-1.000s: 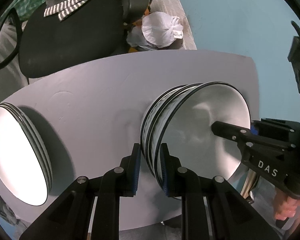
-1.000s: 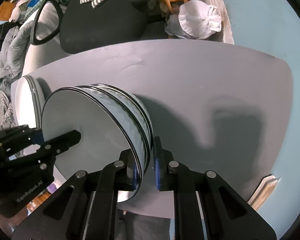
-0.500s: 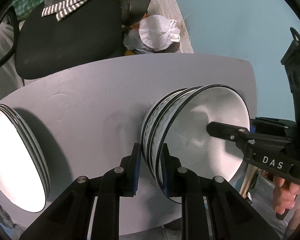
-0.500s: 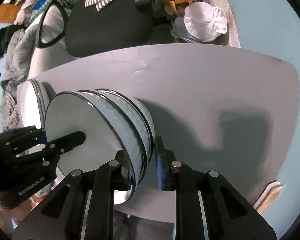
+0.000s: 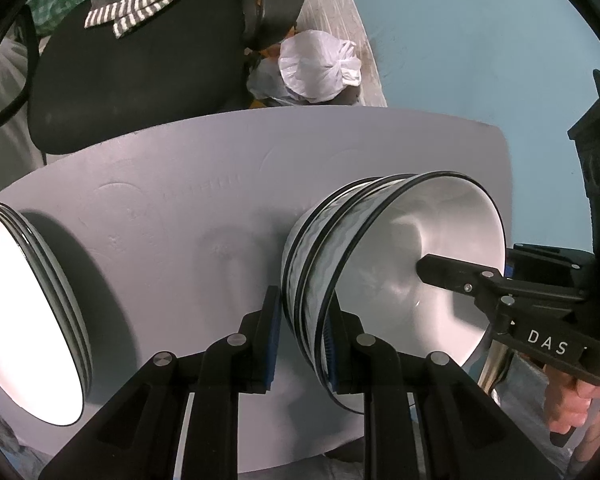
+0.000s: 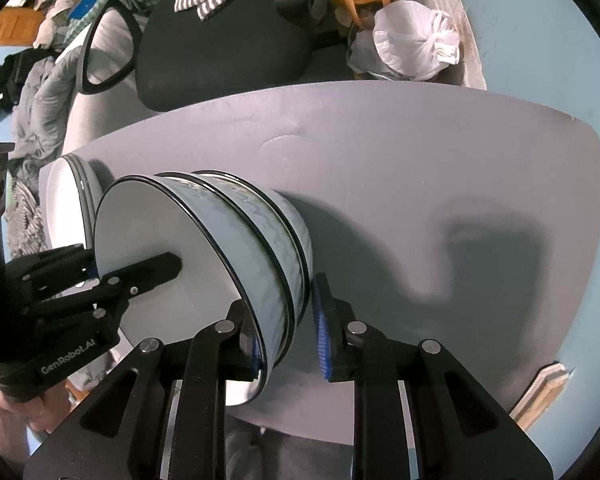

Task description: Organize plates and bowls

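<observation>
Three nested bowls sit on the grey table, nothing inside; left gripper and right gripper each straddle opposite rims, whether pinching is unclear; stacked plates lie left of them; black chair beyond.

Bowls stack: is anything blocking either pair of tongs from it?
Nothing visible. The left tongs and right tongs each straddle the bowl stack at its rim, one finger inside the top bowl, one outside. The right tongs have just been opening, with the rim between them.
</observation>
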`<state>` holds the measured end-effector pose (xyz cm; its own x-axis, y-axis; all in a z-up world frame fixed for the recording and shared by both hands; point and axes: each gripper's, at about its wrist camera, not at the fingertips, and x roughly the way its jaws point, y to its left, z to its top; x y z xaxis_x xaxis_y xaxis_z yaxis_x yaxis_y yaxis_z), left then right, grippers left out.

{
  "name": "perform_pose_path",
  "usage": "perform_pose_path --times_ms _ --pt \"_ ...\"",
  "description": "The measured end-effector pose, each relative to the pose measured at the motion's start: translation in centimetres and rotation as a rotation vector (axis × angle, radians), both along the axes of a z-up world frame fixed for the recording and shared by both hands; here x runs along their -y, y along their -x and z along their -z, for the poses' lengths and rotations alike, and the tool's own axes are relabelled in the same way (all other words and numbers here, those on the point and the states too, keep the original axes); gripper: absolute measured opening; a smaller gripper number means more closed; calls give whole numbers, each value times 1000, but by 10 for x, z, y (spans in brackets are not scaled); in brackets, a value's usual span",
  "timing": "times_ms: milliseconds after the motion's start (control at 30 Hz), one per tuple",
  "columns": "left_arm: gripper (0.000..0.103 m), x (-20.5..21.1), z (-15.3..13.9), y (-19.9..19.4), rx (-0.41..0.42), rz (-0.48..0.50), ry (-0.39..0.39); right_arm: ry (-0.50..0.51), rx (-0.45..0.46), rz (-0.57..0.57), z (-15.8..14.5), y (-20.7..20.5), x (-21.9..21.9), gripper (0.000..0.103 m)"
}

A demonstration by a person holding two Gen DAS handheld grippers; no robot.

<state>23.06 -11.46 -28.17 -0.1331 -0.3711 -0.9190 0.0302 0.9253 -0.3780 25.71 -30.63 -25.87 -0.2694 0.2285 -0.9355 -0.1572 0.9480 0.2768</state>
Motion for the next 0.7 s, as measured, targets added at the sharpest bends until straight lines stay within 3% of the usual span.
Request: perform_pose_path --times_ms 400,700 --pt "17 6 -8 6 19 30 -46 100 51 -107 -8 5 -18 13" --pt "18 2 -12 8 12 26 -43 98 40 -99 -9 4 -20 13"
